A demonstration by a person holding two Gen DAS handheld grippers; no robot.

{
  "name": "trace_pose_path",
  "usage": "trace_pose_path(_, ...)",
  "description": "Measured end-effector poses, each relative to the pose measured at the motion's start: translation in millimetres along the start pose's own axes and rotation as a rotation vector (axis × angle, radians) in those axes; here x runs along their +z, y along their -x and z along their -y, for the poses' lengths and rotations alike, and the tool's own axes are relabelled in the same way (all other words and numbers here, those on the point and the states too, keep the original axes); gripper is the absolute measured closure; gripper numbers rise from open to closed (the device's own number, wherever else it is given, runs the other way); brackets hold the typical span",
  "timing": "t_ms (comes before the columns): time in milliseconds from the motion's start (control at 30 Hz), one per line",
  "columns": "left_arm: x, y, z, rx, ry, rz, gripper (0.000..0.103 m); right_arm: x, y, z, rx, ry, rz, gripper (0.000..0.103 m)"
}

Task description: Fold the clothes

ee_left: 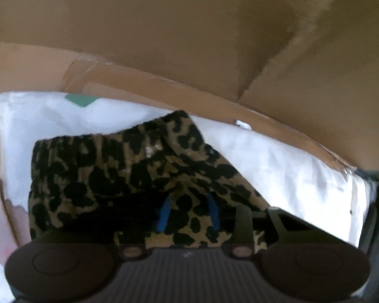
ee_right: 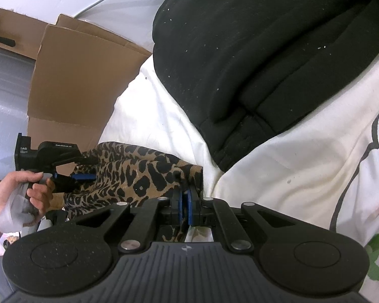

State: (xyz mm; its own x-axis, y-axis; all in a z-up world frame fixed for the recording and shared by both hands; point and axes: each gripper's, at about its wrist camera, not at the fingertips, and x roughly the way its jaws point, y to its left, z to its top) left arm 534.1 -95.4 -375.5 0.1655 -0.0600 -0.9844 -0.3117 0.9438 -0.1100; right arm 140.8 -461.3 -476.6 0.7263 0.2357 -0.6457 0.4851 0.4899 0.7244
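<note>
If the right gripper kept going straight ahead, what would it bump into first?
Probably nothing new at once: the right gripper already pinches the leopard-print cloth. Pushing on, it would likely carry that cloth over the white fabric toward the black garment, though depth is hard to judge.

- The right gripper (ee_right: 185, 197) has its blue pads (ee_right: 189, 208) pressed close together on an edge of the leopard-print cloth (ee_right: 136, 174).
- The left gripper (ee_right: 84, 176) is on the far side of that cloth and bites into it too.
- A hand (ee_right: 25, 192) holds the left gripper's handle.
- The spotted cloth lies on a white sheet (ee_right: 159, 116).
- A black garment (ee_right: 252, 50) lies just behind, also on the sheet.
- A brown cardboard box (ee_right: 73, 75) stands at the left.
</note>
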Motion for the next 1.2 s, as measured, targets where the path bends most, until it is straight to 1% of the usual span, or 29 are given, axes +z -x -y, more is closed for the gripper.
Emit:
trace_pose_path(133,2.5,7.4,-12.8,-0.029,0.052,-0.017,0.079,-0.5,-1.1,0.3,-0.001,-0.001,0.003,0.098)
trace_pose_path(167,3.3,10.1,-15.1,-0.036,0.055,-0.02,0.079,-0.8,-1.4,0.3,-0.001,-0.001,0.004,0.098)
trace_pose_path(200,4.3,13.3,-16.9,-0.044,0.058,-0.021,0.082,-1.0,-1.8,0.4,-0.001,-0.002,0.005,0.098)
trace_pose_path(233,5.6,17.7,-17.6,-0.057,0.056,-0.016,0.088,-1.3,-2.5,0.5,-0.001,-0.002,0.006,0.098)
trace_pose_path(300,8.5,26.5,-17.3,-0.083,0.042,-0.004,0.09,-1.4,-3.3,0.5,-0.001,-0.004,0.007,0.098)
trace_pose_path(367,12.0,30.7,-16.6,-0.092,0.04,-0.012,0.09,-1.8,-3.4,0.9,0.0,-0.005,0.007,0.098)
trace_pose_path(533,19.9,19.4,-6.4,-0.058,0.042,-0.047,0.089,-1.9,-4.0,1.1,0.0,-0.004,0.006,0.098)
trace_pose_path(633,7.8,4.7,-2.3,-0.026,0.057,-0.071,0.087,-1.7,-3.0,1.1,0.0,0.0,0.005,0.097)
trace_pose_path(733,2.5,-2.4,-3.0,-0.019,0.064,-0.063,0.087,-0.7,-2.4,1.7,0.001,-0.001,0.002,0.097)
trace_pose_path(767,2.3,-2.9,-3.7,-0.02,0.066,-0.058,0.088,-0.4,-2.3,2.0,0.002,-0.008,0.001,0.097)
trace_pose_path(833,2.1,-2.0,-6.2,-0.024,0.08,-0.052,0.098,0.1,-2.3,1.7,0.001,-0.008,0.0,0.097)
trace_pose_path(867,1.7,-0.6,-7.0,-0.027,0.078,-0.047,0.102,-0.1,-2.3,1.4,0.0,-0.005,-0.001,0.097)
trace_pose_path(900,1.2,1.1,-7.8,-0.032,0.074,-0.042,0.102,-0.3,-2.2,1.3,-0.001,-0.004,0.0,0.097)
trace_pose_path(1033,-2.3,18.8,-13.6,-0.099,0.09,0.002,0.103,-0.9,-1.6,0.8,-0.003,0.0,0.002,0.097)
trace_pose_path(1200,-2.3,51.3,-15.5,-0.194,0.086,0.061,0.103,-1.4,-1.2,0.8,-0.007,0.002,0.006,0.097)
